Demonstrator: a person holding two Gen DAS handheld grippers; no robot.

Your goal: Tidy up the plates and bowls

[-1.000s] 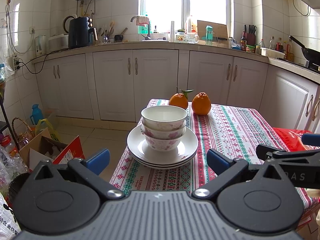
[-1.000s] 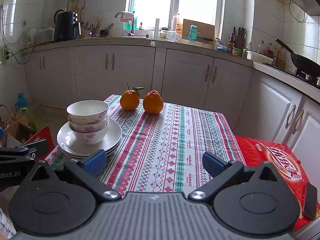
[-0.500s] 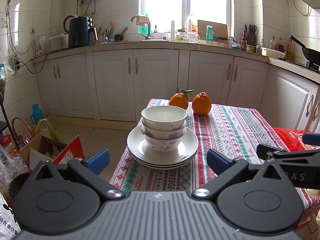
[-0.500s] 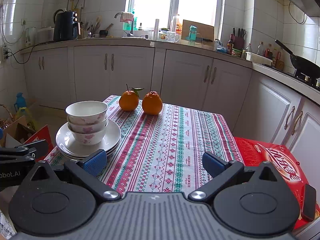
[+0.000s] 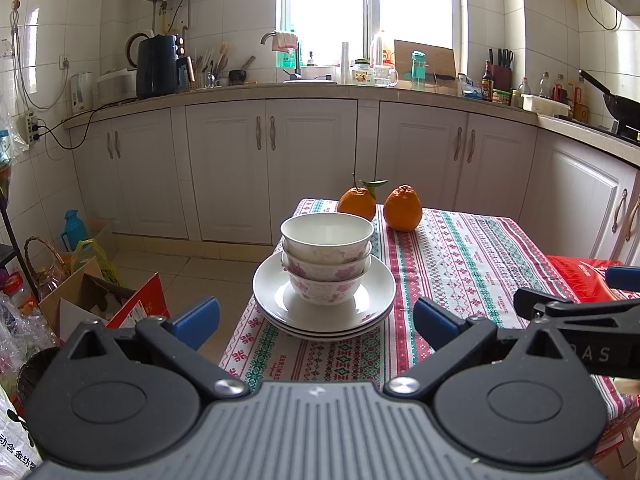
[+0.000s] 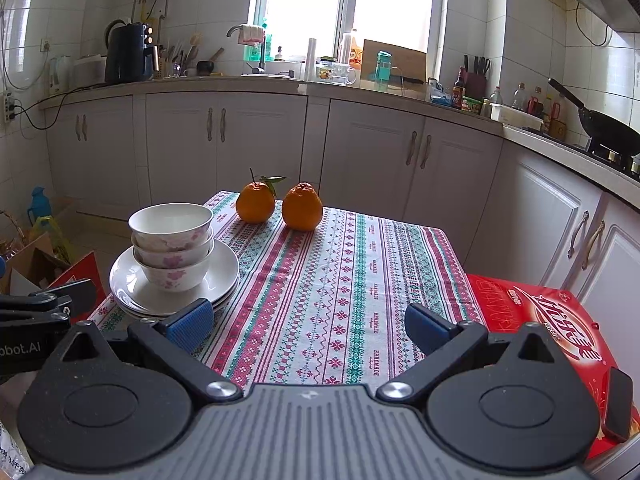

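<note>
Three white bowls (image 5: 326,256) with pink flowers are nested upright on a stack of white plates (image 5: 372,300) at the near left corner of the table. In the right wrist view the bowls (image 6: 172,244) and plates (image 6: 224,268) lie left of centre. My left gripper (image 5: 316,322) is open, held short of the plates with nothing between its blue pads. My right gripper (image 6: 306,326) is open too, over the patterned tablecloth (image 6: 340,280) to the right of the stack. Each gripper shows at the edge of the other's view.
Two oranges (image 5: 380,208) sit at the table's far edge. A red box (image 6: 552,320) lies right of the table. Cardboard boxes and bags (image 5: 92,296) crowd the floor on the left. White cabinets (image 5: 272,168) and a cluttered counter run behind.
Both views have hardly shifted; in the right wrist view the stack sits a little nearer. Nothing was grasped or released.
</note>
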